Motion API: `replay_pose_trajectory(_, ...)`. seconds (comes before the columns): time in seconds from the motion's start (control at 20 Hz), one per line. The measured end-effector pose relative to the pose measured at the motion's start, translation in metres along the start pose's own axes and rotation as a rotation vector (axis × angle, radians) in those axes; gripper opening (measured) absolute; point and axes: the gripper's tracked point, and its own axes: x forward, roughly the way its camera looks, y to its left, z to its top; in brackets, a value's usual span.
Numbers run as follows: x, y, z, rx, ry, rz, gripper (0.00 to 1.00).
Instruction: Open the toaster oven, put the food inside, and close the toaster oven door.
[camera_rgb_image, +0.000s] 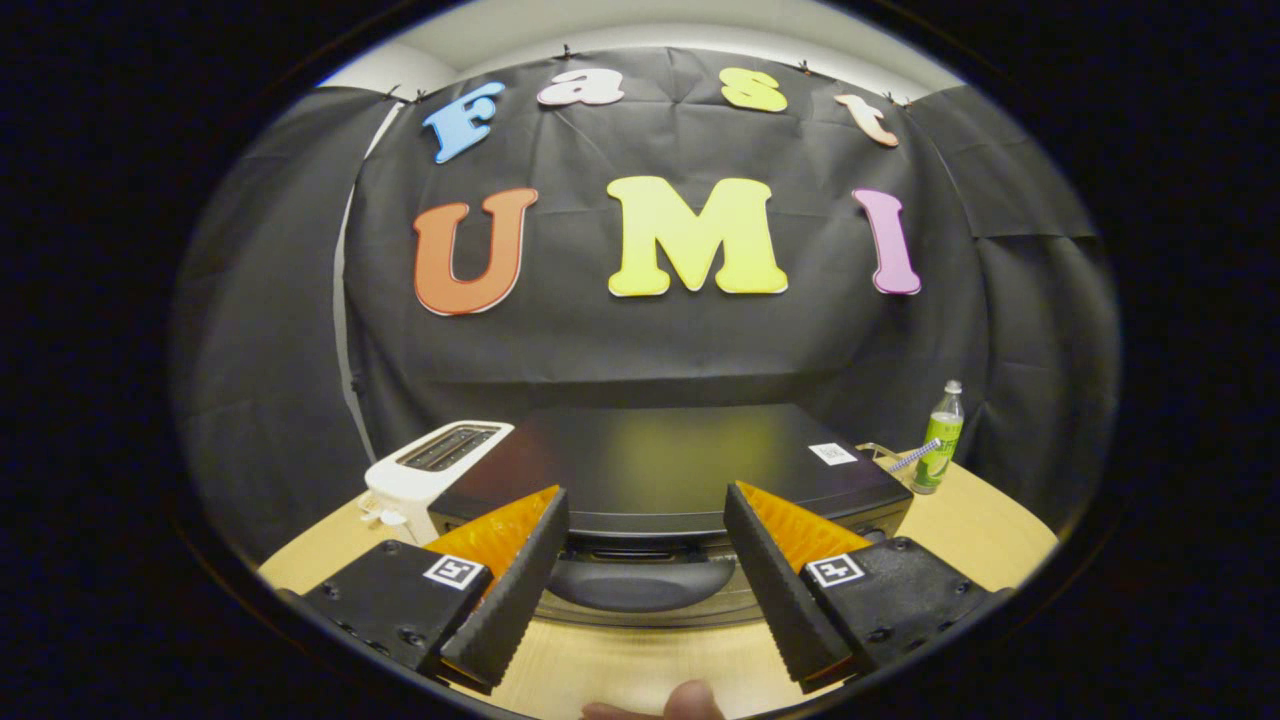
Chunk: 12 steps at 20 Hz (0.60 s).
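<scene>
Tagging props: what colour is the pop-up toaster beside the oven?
White, with dark slots; the pop-up toaster shows best in the gripper view.

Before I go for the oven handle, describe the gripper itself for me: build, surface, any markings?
The gripper has two wedge-shaped fingers tapering forward, their inner faces ribbed with fine ridges. Each sits on a blocky black mount with screw heads, and each mount carries a small square black-and-white tag. No cables in sight. A fingertip of the person holding it peeks in below.
</scene>
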Motion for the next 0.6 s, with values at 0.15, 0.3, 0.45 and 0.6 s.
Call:
replay_pose_trajectory(0.15, 0.005, 0.001, -0.009, 0.003, -0.002, 0.004, 1.0)
replay_pose_trajectory(0.3, 0.005, 0.003, -0.013, -0.012, -0.023, 0.0, 1.0)
replay_pose_trajectory(0.45, 0.001, 0.0, -0.019, -0.195, -0.041, -0.02, 0.99)
replay_pose_trajectory(0.6, -0.003, 0.007, -0.034, -0.024, 0.009, 0.025, 0.96)
